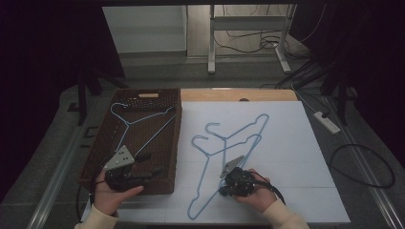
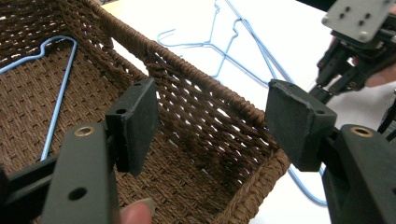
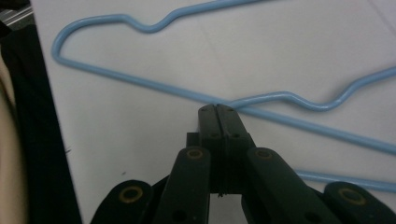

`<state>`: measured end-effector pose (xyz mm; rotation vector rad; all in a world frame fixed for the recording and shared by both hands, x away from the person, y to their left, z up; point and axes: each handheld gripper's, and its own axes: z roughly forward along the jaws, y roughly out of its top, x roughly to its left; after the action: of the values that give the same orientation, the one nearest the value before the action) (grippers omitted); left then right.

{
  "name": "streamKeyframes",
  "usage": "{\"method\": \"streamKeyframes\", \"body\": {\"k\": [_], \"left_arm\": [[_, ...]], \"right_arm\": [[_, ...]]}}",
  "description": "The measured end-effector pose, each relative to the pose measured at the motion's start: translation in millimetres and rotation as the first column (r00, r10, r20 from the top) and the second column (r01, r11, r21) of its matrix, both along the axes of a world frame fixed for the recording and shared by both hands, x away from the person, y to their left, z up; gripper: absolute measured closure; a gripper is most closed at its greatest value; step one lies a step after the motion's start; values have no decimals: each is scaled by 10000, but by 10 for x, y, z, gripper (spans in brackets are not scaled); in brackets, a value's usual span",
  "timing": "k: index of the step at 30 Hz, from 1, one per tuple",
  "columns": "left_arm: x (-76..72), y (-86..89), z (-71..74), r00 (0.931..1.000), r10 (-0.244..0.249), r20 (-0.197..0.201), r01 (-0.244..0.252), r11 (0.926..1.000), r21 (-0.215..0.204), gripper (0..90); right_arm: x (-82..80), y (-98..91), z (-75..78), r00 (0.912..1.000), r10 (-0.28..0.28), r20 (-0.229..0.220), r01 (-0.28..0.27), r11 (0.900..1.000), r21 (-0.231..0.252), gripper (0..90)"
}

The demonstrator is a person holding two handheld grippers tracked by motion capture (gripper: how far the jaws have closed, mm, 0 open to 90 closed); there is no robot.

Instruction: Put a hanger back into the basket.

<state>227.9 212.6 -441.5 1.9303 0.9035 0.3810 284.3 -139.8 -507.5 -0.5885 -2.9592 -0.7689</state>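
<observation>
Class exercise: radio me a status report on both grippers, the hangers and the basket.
Left gripper open, over basket corner. Right gripper shut at crossing wires of blue hangers on white sheet; grip unclear. One hanger in basket. Nothing blocking.

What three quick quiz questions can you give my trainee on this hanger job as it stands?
1. True or false: the right gripper is shut, its tips at the wire of a blue hanger on the sheet.
2. How many blue hangers lie in the wicker basket?
3. The left gripper is: A) open above the basket, B) shut on a hanger, C) resting on the white sheet.

Key: 1 true. 2 one, the basket hanger. 3 A.
</observation>
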Motion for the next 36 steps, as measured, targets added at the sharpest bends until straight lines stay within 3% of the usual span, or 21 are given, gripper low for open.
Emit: {"method": "streamKeyframes", "body": {"k": [7, 13, 18, 23, 36], "left_arm": [[-4, -4, 5, 10000, -28, 16, 28, 10000, 8, 350], [-2, -3, 5, 10000, -41, 32, 41, 10000, 20, 350], [-4, -9, 5, 10000, -43, 25, 43, 10000, 27, 350], [-1, -14, -2, 10000, -53, 4, 53, 10000, 40, 350], [-4, -8, 2, 10000, -54, 22, 54, 10000, 30, 350]], "right_arm": [[-223, -12, 40, 9999, 94, -49, -92, 9996, 253, 900], [-387, 9, 8, 9992, 392, -105, -390, 9992, 124, 900], [-264, -58, 80, 9996, -222, 197, 211, 9982, 558, 900], [-96, -118, 27, 9967, -776, 255, 766, 9964, 362, 900], [-210, -26, -37, 9990, -240, -387, 254, 9991, 349, 900]]}}
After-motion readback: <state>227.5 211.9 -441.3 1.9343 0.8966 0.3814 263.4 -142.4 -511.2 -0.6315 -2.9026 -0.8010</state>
